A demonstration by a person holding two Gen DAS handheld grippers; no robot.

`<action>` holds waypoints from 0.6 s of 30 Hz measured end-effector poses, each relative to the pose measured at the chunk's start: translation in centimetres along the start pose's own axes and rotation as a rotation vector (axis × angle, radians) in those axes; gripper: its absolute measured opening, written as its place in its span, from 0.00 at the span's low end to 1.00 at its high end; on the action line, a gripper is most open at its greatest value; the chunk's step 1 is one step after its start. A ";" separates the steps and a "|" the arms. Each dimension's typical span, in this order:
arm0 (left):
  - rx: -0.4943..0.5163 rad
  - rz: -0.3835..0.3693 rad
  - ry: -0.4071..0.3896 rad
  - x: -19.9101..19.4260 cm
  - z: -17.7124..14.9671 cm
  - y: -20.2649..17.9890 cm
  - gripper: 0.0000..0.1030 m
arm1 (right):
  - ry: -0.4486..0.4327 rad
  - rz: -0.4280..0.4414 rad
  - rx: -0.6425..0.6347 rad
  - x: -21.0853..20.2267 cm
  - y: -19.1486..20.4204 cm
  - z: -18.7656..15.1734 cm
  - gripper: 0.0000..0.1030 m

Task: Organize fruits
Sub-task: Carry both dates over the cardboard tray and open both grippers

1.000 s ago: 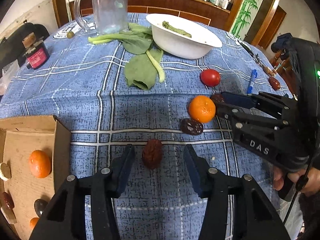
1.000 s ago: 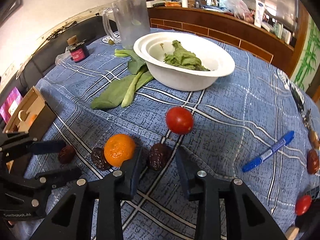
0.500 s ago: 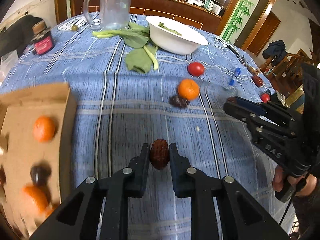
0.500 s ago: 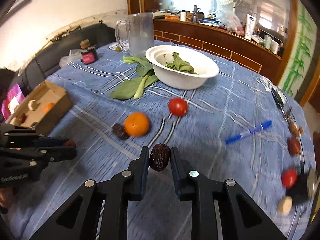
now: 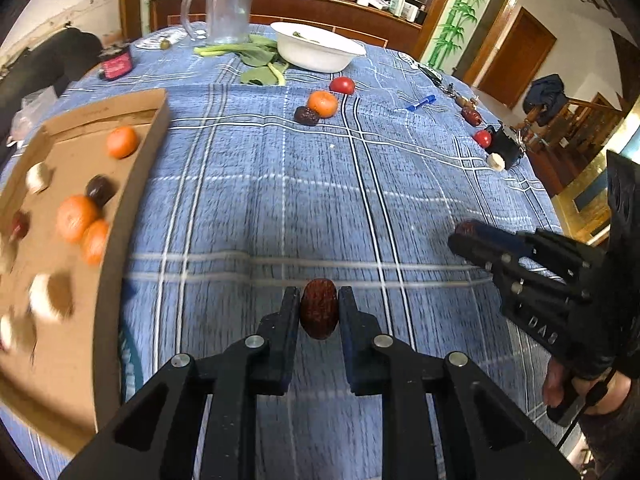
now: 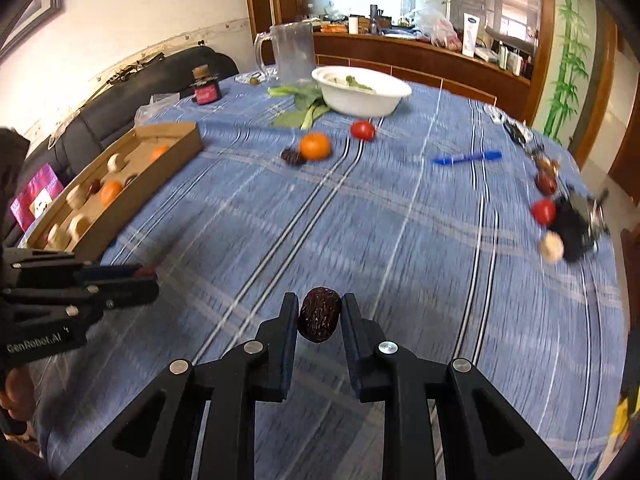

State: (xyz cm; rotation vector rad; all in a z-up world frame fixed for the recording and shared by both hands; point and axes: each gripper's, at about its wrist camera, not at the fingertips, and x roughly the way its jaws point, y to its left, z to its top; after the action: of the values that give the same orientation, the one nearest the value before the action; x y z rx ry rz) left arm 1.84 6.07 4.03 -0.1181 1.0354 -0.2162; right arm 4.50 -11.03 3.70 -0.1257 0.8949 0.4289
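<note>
The left gripper (image 5: 319,309) was clamped on a reddish date (image 5: 319,308), held above the blue plaid cloth (image 5: 248,184), both fingers touching its sides. The right gripper (image 6: 320,314) pinched a darker date (image 6: 319,314) the same way, also clear of the cloth.

In the left wrist view, the box (image 5: 132,184) lay at 9 o'clock of the held date, its near wall close beside the gripper, with oranges, dark fruit and pale pieces inside; these were blurred. The right gripper (image 5: 470,236) sat at 3 o'clock, apart from the left one. Between the two grippers and the loose fruit at 12 o'clock stretched a wide bare run of cloth. There, an orange (image 5: 322,103) touched a third date (image 5: 307,115), with a tomato (image 5: 342,85) just beyond. A pen (image 5: 421,102) and more small fruit lay toward 1 o'clock near the table's far right edge. A white bowl (image 5: 316,50) and a jug (image 5: 228,10) stood at the far edge.

Writing: "DAS" on the right gripper's side, and "GenRobot.AI" on the left gripper (image 6: 140,280) in the right wrist view.
</note>
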 end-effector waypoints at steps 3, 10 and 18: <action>-0.011 0.030 -0.027 -1.6 -0.8 -0.6 0.18 | 0.013 0.013 0.001 -0.7 0.5 -1.2 0.22; -0.009 -0.002 -0.072 -4.8 -1.3 -0.6 0.18 | 0.021 -0.011 -0.006 -2.7 2.1 -2.4 0.23; -0.022 -0.011 -0.091 -6.7 -1.4 2.7 0.18 | 0.032 -0.028 0.027 -2.5 4.7 -1.7 0.23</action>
State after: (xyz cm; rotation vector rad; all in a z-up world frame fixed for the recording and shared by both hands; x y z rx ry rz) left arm -2.35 10.30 8.39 -0.1517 0.9470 -0.2075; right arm -0.08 -7.99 4.91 -0.1207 0.9290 0.3894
